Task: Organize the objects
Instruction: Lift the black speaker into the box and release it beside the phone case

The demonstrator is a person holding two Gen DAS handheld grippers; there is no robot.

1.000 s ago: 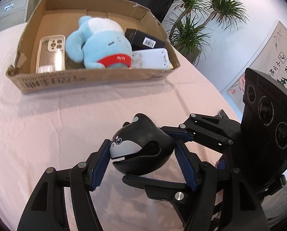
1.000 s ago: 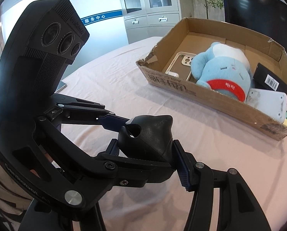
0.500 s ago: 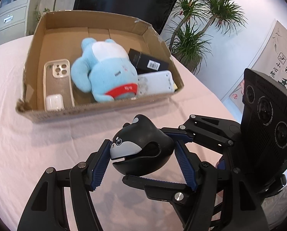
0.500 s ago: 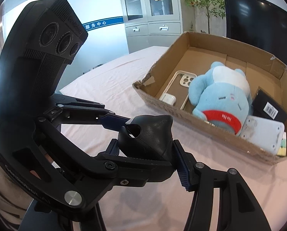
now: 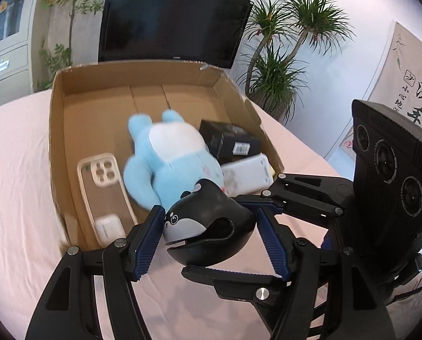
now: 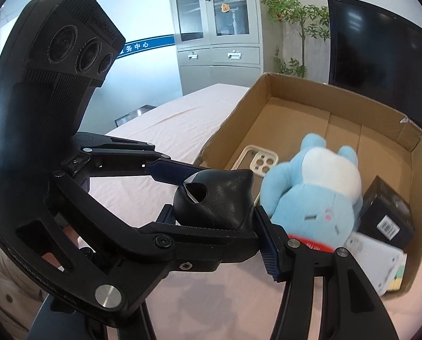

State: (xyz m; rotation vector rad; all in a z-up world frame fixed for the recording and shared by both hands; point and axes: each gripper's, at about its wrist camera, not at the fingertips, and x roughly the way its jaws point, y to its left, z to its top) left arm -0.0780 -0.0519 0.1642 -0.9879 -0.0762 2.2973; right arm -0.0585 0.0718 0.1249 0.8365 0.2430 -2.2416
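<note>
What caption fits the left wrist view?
Both hand-held grippers clamp a black whale toy before the cardboard box.

Black-and-grey whale toy, blue-white plush, brown box — pinkish cloth, perhaps.

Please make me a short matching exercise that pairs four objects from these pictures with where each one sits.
Things:
1. black whale toy
2. clear phone case
3. black box with barcode
4. blue plush toy

Places:
A. lying along the left side of the cardboard box, a small white earbud case resting on it
B. in the middle of the cardboard box
C. by the right wall of the cardboard box
D. clamped between both grippers, left gripper and right gripper, at the near edge of the cardboard box

Pairs: 1-D, 2-A, 3-C, 4-B
</note>
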